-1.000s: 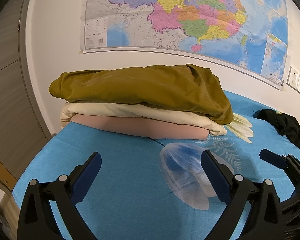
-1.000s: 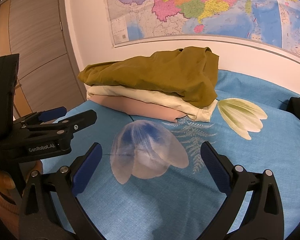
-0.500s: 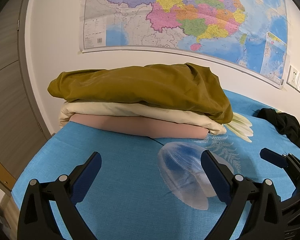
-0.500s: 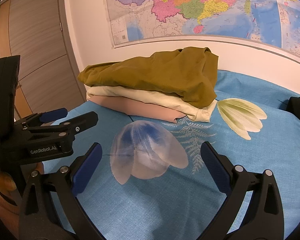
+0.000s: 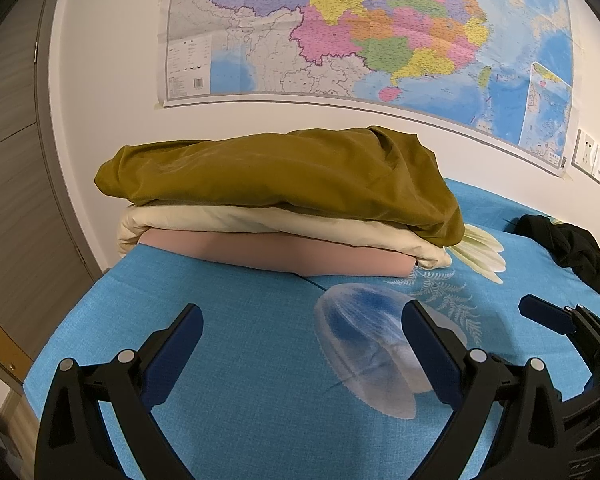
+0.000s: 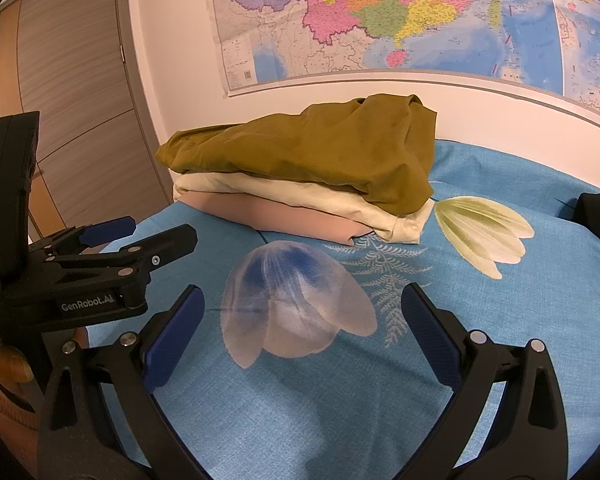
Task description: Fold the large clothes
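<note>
A stack of three folded garments was seen at the far side of a bright blue bedspread [image 5: 228, 364] printed with pale flowers: an olive-brown folded cloth [image 5: 284, 172] on top, a cream folded cloth [image 5: 260, 224] beneath it, and a dusty-pink folded cloth [image 5: 284, 252] at the bottom. A colourful wall map [image 5: 360, 28] was hung above. A crumpled black garment [image 5: 568, 252] was left at the right edge. The left gripper [image 5: 300, 316] and the right gripper [image 6: 300, 296] were held over the bedspread, well short of the stack, jaws spread wide, nothing gripped.
</note>
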`<action>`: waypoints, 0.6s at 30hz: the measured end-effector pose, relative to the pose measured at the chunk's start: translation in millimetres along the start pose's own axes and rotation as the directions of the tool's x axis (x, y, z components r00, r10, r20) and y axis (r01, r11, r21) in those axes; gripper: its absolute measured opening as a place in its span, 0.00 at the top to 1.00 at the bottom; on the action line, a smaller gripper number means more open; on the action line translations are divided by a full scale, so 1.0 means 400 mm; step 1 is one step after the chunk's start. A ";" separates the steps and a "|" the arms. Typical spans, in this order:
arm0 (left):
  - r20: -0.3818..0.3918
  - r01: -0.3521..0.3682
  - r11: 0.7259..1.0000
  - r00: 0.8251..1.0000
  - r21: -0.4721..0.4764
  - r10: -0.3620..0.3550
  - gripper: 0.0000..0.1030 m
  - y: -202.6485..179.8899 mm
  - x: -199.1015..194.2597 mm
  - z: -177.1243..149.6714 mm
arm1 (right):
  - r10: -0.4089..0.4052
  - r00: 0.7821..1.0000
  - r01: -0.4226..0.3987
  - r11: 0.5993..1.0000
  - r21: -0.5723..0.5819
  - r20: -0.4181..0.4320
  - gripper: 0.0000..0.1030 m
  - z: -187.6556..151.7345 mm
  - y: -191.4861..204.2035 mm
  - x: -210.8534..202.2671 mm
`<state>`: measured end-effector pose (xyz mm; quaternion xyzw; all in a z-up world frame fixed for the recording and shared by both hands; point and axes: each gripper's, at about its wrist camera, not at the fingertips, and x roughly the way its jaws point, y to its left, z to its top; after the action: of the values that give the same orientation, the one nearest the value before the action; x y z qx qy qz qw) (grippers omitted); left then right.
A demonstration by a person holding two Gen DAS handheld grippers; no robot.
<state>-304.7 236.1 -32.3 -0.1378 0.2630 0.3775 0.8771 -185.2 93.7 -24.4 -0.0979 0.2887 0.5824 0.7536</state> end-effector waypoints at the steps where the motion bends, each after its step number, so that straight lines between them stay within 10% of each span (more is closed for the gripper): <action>1: 0.000 0.000 1.000 1.000 0.000 0.000 0.07 -0.001 -0.002 -0.001 | -0.003 1.000 0.003 1.000 -0.001 0.000 0.06 0.000 0.000 0.000; 18: 0.002 0.023 1.000 1.000 0.016 -0.023 0.07 -0.019 0.000 -0.005 | -0.005 1.000 0.005 1.000 0.011 0.001 0.06 -0.003 -0.007 -0.006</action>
<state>-299.8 230.1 -33.5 -0.1333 0.2634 0.3654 0.8828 -183.1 90.4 -24.7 -0.0944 0.2912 0.5790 0.7557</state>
